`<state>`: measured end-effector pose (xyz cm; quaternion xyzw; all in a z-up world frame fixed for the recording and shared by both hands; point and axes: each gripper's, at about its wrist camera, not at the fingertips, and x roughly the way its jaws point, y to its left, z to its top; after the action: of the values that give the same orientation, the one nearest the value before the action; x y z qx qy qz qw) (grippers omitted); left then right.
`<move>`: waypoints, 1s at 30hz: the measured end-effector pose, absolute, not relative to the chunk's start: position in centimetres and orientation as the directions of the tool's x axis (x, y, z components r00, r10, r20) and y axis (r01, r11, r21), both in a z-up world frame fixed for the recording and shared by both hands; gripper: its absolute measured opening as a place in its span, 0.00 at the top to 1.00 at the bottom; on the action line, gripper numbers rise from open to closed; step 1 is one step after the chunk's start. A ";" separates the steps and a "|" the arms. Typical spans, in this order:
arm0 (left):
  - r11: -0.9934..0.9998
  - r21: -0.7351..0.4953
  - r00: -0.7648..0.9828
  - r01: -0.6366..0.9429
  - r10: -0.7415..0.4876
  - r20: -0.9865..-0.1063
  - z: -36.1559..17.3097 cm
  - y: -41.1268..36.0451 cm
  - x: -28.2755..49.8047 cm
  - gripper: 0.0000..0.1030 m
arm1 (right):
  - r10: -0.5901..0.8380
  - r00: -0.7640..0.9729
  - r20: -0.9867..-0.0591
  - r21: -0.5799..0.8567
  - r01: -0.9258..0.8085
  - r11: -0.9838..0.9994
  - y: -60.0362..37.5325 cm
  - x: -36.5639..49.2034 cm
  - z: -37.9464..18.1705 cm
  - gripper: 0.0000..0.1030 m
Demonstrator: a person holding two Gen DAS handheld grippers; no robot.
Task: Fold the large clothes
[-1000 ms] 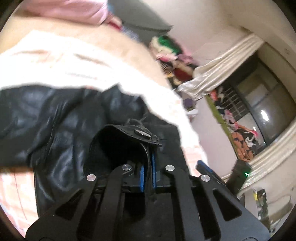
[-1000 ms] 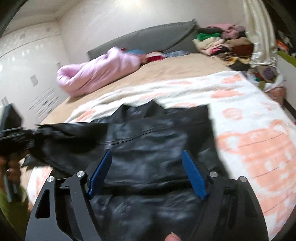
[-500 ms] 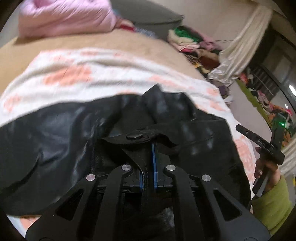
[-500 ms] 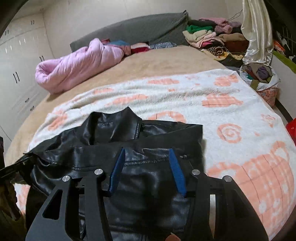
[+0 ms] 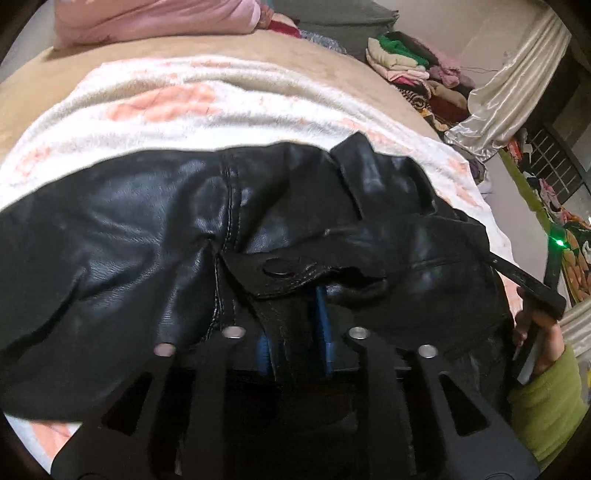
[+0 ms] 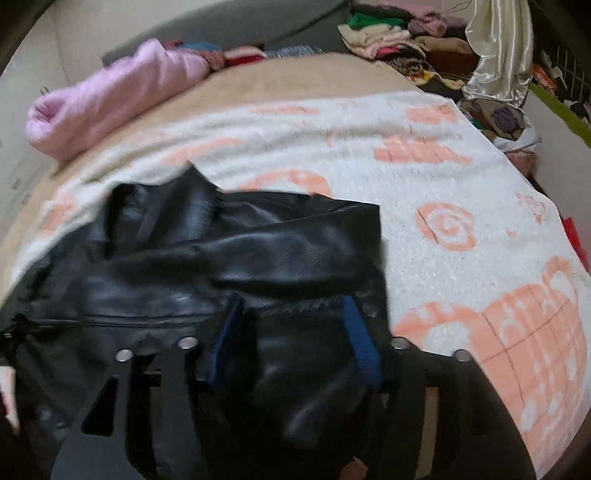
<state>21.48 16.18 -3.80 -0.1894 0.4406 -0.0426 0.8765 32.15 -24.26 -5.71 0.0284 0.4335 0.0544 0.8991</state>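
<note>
Item: black leather jacket (image 5: pixel 155 236), large and stiff, lying crumpled across the near part of a white blanket with orange swirls (image 6: pixel 461 206) spread on the bed (image 6: pixel 288 74); collar raised toward the far side, one side already lapped over the body. Left tool (image 5: pixel 295 325): blue pads close together with a snap-button tab (image 5: pixel 280 267) and a band of jacket edge running between them; grasping the jacket, though the leather hides the pad tips. Right tool (image 6: pixel 291 328): blue pads spread apart over the jacket's near right part, a ridge of leather lying between them, nothing pinched; released. Step in hand, as judged: laying one folded side flat while the right tool takes its own hold. Handling notes: leather of this kind likely springs back and slides on itself, so the left tool should keep its hold until the right pads clench on the ridge between them. Take a full thickness of the edge, not a loose flap. Draw the two holds apart to pull out slack before lowering, then set the fold down with edges in line. Risk: the tab slipping free under the jacket's weight. Surroundings: pink quilt (image 6: pixel 110 96) at the bed's far end, piled clothes (image 6: pixel 391 33) beyond, pale curtain (image 6: pixel 498 48) at right.
</note>
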 end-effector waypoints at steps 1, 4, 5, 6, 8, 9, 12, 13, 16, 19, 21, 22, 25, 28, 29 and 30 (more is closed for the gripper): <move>0.926 -0.367 0.616 -0.087 -0.240 -0.751 -3.2 16.2 21.2 0.69 | 0.154 0.630 -0.761 0.122 -0.094 0.988 -24.0 31.3 -5.0 0.41; 0.947 -0.306 0.652 -0.094 -0.174 -0.738 -1.0 16.2 19.8 0.47 | 0.194 0.653 -0.732 0.123 -0.154 0.980 -22.7 28.9 -3.4 0.32; 0.959 -0.263 0.665 -0.106 -0.128 -0.735 -0.2 16.1 19.3 0.43 | 0.208 0.657 -0.724 0.122 -0.175 0.977 -22.2 28.2 -2.9 0.31; 0.967 -0.230 0.680 -0.113 -0.093 -0.727 0.5 15.9 18.7 0.42 | 0.217 0.663 -0.716 0.112 -0.197 0.974 -21.6 27.3 -2.6 0.29; 0.975 -0.193 0.698 -0.110 -0.062 -0.713 1.5 15.3 18.1 0.42 | 0.223 0.665 -0.713 0.094 -0.224 0.970 -20.6 26.0 -2.2 0.28; 0.977 -0.194 0.710 -0.090 -0.073 -0.700 2.0 14.7 17.6 0.42 | 0.228 0.665 -0.711 0.093 -0.233 0.968 -20.3 25.5 -2.1 0.28; 0.973 -0.230 0.705 -0.035 -0.139 -0.695 2.0 13.0 17.2 0.42 | 0.244 0.662 -0.709 0.084 -0.264 0.961 -19.2 23.8 -2.0 0.28; 0.972 -0.235 0.690 -0.017 -0.158 -0.707 1.3 12.2 17.4 0.42 | 0.247 0.657 -0.712 0.085 -0.268 0.960 -19.0 23.3 -2.2 0.28; 0.978 -0.203 0.606 -0.045 -0.135 -0.784 -2.1 11.1 18.3 0.42 | 0.232 0.635 -0.736 0.078 -0.261 0.962 -18.8 23.0 -3.2 0.28; 0.971 -0.213 0.556 -0.106 -0.120 -0.823 -4.9 11.8 18.9 0.43 | 0.172 0.593 -0.786 0.057 -0.207 0.977 -19.8 23.4 -5.2 0.28; 0.970 -0.219 0.565 -0.109 -0.120 -0.816 -5.3 12.0 19.1 0.43 | 0.208 0.550 -0.809 0.128 -0.182 0.975 -21.2 24.0 -7.1 0.27; 0.969 -0.221 0.568 -0.106 -0.124 -0.814 -5.2 12.0 19.1 0.43 | 0.223 0.548 -0.806 0.153 -0.172 0.973 -21.6 24.2 -7.5 0.27; 0.973 -0.208 0.574 -0.100 -0.114 -0.811 -4.7 11.9 19.0 0.43 | 0.197 0.568 -0.799 0.123 -0.166 0.978 -21.2 23.7 -7.0 0.26; 0.968 -0.227 0.600 -0.103 -0.122 -0.791 -3.4 12.1 18.1 0.34 | 0.236 0.591 -0.772 0.152 -0.189 0.970 -20.6 22.8 -5.3 0.19; 0.966 -0.233 0.610 -0.109 -0.120 -0.783 -3.0 12.2 17.8 0.29 | 0.252 0.597 -0.761 0.164 -0.198 0.966 -20.3 22.4 -4.8 0.13; 0.966 -0.229 0.618 -0.117 -0.110 -0.779 -2.6 12.2 17.6 0.18 | 0.254 0.610 -0.751 0.159 -0.207 0.965 -19.9 22.0 -4.3 0.07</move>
<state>17.60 12.23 -2.59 -0.1298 0.4371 0.0020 0.8900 22.01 -19.87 -4.26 0.0282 0.4227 0.1285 0.8967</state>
